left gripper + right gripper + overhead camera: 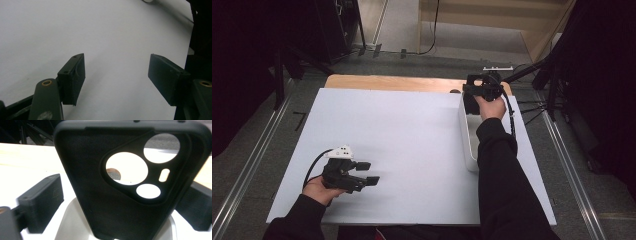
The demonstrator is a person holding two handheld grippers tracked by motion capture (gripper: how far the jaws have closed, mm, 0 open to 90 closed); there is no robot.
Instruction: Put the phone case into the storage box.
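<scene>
A black phone case (82,182) with round camera cut-outs stands upright in a white bin (72,225), its inside facing the right gripper view. My right gripper (123,191) straddles the case with its jaws spread wide; a gap shows between the left pad (42,202) and the case's edge. In the high view the right gripper (472,102) hangs over the far end of the bin (468,145). My left gripper (372,173) rests low over the white board at the front left. Its open jaws have only bare board between them, as the left gripper (116,75) view shows.
The white board (402,140) covers a wooden table whose far edge (387,82) shows behind it. A small brown round thing (455,91) lies beyond the bin. Dark stands and cables crowd the floor at the right.
</scene>
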